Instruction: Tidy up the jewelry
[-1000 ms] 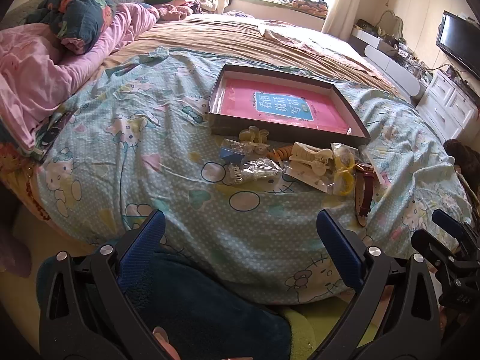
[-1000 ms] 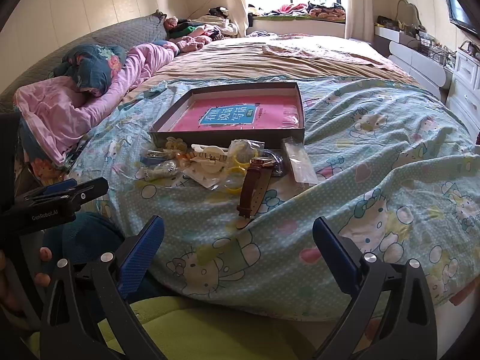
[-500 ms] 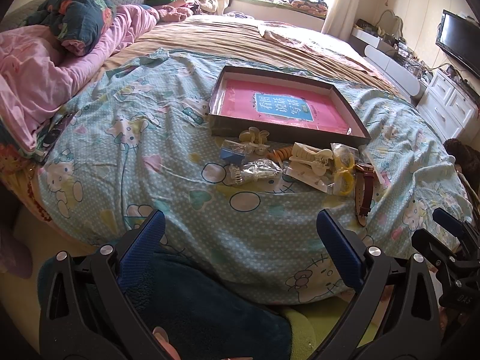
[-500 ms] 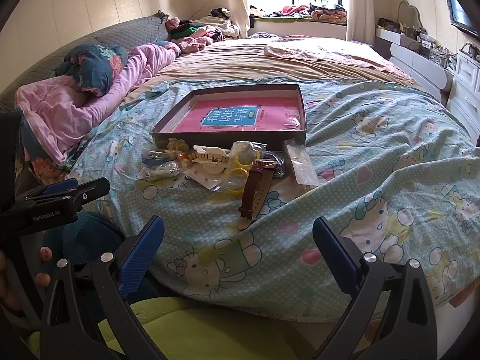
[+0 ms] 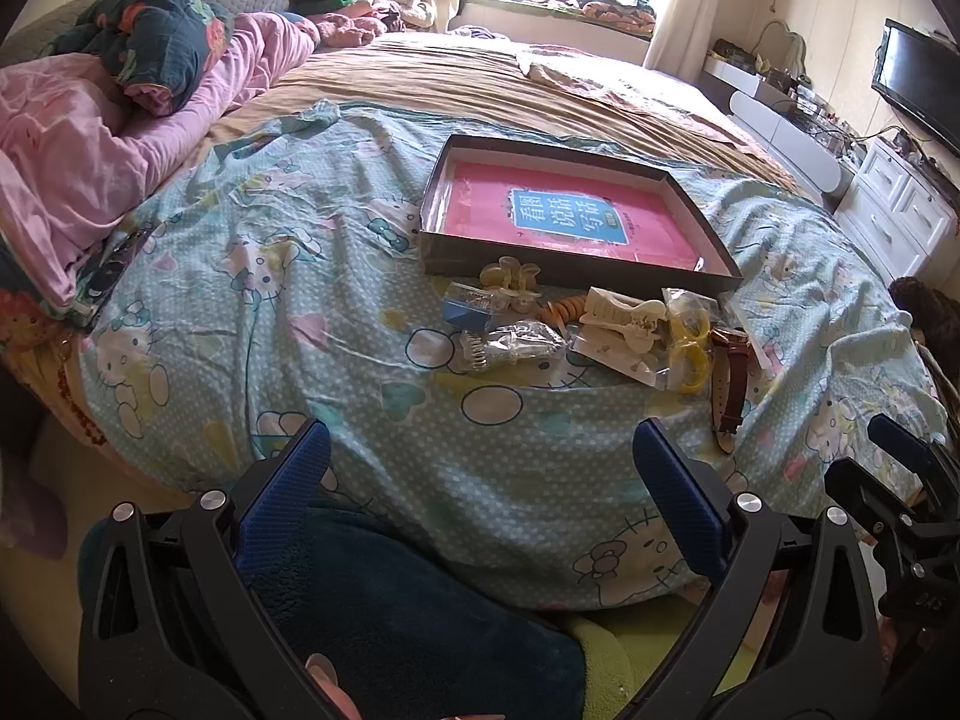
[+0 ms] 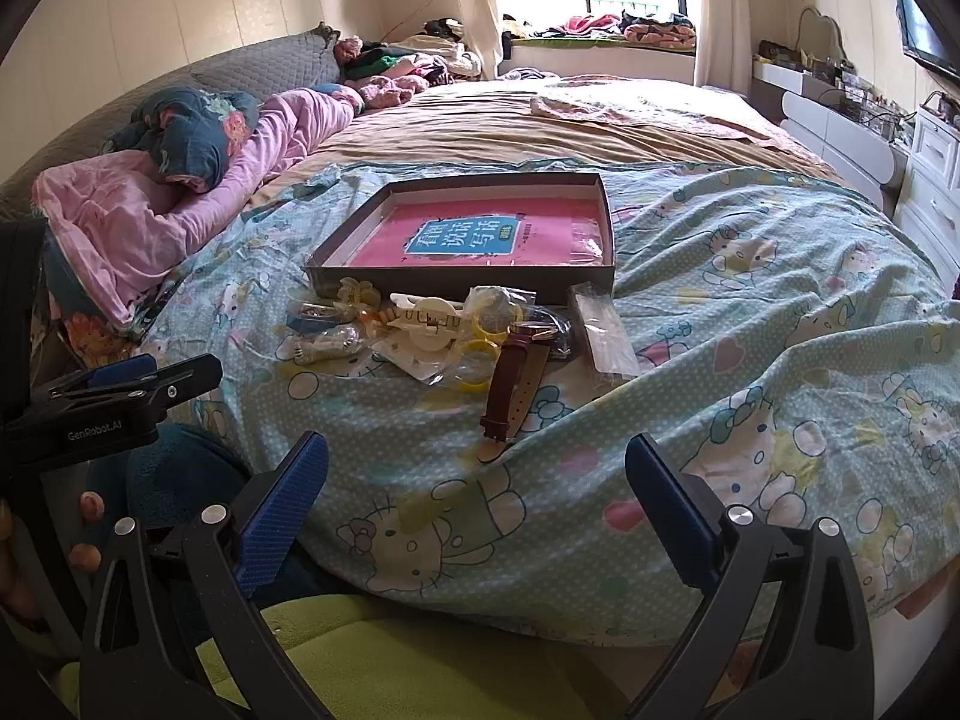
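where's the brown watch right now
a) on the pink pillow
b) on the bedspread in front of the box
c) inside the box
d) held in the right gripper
b: the watch lies flat on the bedspread, on the near side of the box, at the edge of the jewelry pile; the right gripper is open and empty, well short of it.

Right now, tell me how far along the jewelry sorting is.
Nothing looks done: the box holds only its pink printed sheet. Nothing is in hand; the left tongs and right tongs are open, short of the bed. Left: the brown watch, yellow rings, and bagged pieces lying before the box.
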The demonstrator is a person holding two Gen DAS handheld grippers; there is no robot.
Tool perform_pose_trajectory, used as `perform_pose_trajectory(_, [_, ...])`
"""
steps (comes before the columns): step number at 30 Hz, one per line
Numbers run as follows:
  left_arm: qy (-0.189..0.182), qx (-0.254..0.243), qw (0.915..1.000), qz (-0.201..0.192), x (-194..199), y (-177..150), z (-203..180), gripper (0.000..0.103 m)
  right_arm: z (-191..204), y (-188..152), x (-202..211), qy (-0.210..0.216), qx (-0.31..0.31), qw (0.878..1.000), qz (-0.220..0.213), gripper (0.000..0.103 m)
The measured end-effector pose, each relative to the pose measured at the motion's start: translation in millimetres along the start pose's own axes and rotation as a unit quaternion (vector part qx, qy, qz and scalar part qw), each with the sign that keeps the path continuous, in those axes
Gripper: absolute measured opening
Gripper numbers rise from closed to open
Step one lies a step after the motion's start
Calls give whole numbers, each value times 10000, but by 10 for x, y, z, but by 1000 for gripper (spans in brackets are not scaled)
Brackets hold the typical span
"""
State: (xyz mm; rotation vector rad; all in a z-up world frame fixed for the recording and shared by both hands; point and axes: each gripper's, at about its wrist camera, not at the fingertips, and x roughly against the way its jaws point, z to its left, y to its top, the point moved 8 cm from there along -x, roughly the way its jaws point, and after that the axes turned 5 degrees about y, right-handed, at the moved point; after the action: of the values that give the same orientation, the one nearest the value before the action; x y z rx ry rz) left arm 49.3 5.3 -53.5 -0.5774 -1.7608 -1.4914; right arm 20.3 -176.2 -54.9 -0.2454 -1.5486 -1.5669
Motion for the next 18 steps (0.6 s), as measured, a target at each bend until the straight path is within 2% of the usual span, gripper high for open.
perform_pose_trajectory(18, [-1,128,9999,14,-43,56,126,94,96,21,-89,84,145,9998,81,99])
